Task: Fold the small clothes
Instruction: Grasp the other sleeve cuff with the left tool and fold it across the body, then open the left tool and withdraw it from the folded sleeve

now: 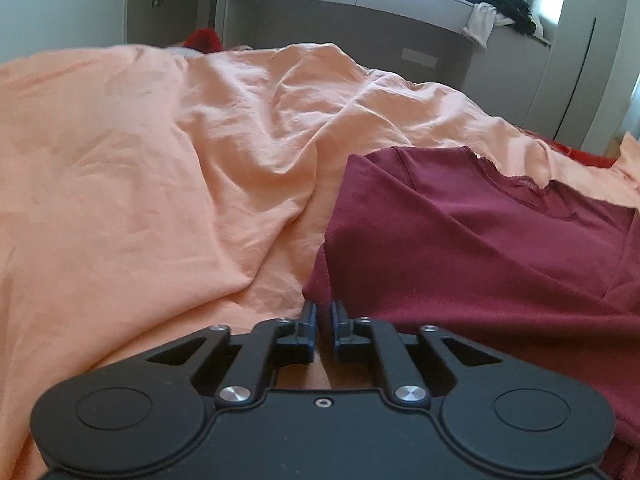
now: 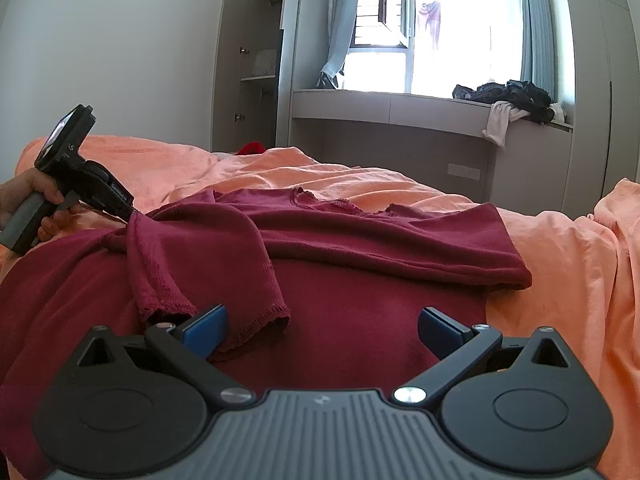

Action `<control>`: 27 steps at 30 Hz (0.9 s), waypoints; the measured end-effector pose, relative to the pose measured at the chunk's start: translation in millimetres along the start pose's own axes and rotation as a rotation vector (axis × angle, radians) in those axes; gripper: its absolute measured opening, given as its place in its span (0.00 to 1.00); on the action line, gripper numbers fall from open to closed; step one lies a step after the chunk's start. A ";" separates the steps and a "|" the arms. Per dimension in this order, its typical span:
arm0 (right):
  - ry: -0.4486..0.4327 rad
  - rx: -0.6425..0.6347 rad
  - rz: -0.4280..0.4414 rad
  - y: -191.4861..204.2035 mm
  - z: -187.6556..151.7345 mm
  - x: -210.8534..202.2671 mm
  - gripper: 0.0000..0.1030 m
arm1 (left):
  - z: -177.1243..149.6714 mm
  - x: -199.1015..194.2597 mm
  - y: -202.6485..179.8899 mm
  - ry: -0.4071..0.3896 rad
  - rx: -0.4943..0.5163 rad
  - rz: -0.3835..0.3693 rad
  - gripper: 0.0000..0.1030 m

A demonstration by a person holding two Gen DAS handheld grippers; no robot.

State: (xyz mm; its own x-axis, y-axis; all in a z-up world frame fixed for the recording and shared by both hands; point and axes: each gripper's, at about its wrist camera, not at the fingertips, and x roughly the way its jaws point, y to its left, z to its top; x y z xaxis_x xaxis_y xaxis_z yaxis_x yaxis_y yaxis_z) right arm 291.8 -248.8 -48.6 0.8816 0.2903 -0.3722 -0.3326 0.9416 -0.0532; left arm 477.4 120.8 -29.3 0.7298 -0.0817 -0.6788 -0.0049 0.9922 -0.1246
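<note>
A maroon long-sleeved shirt (image 2: 360, 248) lies on the orange bedsheet (image 2: 580, 280), upper part folded down over its body. One sleeve (image 2: 200, 264) is laid across the front, its cuff (image 2: 256, 324) beside my right gripper's left finger. My right gripper (image 2: 322, 320) hovers open over the shirt's body with nothing between its blue pads. At the left, a hand holds my left gripper (image 2: 134, 212), whose tip meets a raised peak of fabric at the sleeve's top. In the left wrist view the left gripper (image 1: 324, 308) is nearly closed, pinching the shirt's (image 1: 480, 240) left edge.
Rumpled orange bedding (image 1: 140, 160) covers the whole bed. Beyond it, a window ledge (image 2: 400, 108) carries a heap of dark clothes (image 2: 508, 96). An open wardrobe (image 2: 256, 60) stands at the back left. Something red (image 2: 252, 147) lies at the bed's far edge.
</note>
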 end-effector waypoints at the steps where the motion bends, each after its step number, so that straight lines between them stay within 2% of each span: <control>1: 0.000 -0.003 -0.001 1.0 1.0 0.3 1.00 | -0.5 -4.2 -1.1 -0.009 0.003 0.005 0.21; 3: -0.011 -0.010 -0.004 1.8 1.3 -2.7 1.00 | -3.4 -14.5 -2.6 -0.033 -0.001 0.008 0.35; 5: -0.034 -0.018 -0.006 1.6 0.5 -8.0 1.00 | -8.4 -28.1 -5.4 -0.069 0.000 0.006 0.60; 7: -0.075 -0.020 0.003 2.6 0.5 -15.4 1.00 | -14.4 -42.7 -10.2 -0.108 0.006 0.019 0.74; 11: -0.137 -0.061 0.069 8.5 2.4 -27.9 1.00 | -28.2 -68.9 -24.0 -0.133 0.030 0.011 0.88; 14: -0.152 -0.104 0.121 19.0 3.2 -31.3 1.00 | -43.2 -87.0 -38.4 -0.148 0.049 0.009 0.96; 17: -0.165 -0.149 0.175 30.6 3.0 -33.2 0.98 | -61.1 -104.3 -47.9 -0.163 0.060 -0.005 0.97; 21: -0.162 -0.227 0.205 47.2 1.6 -31.3 0.81 | -86.5 -124.1 -55.2 -0.175 0.065 -0.008 0.98; 23: -0.143 -0.251 0.215 54.5 0.5 -27.6 0.67 | -96.4 -132.7 -56.9 -0.179 0.071 -0.010 0.98; 25: -0.114 -0.266 0.212 59.1 -0.5 -23.8 0.36 | -103.5 -140.1 -56.4 -0.180 0.070 -0.016 0.98; 26: -0.098 -0.268 0.214 60.9 -0.9 -22.2 0.31 | -106.3 -144.0 -55.6 -0.181 0.067 -0.019 0.98; 27: -0.095 -0.267 0.219 61.7 -1.9 -21.9 0.22 | -108.7 -147.6 -54.7 -0.182 0.065 -0.022 0.98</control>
State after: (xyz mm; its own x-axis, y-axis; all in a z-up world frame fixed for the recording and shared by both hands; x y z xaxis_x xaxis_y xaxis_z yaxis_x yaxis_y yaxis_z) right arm 251.3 -197.3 -45.5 0.8025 0.5070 -0.3144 -0.5821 0.7810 -0.2263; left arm 295.6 68.3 -1.0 0.8408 -0.0911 -0.5337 0.0526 0.9948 -0.0868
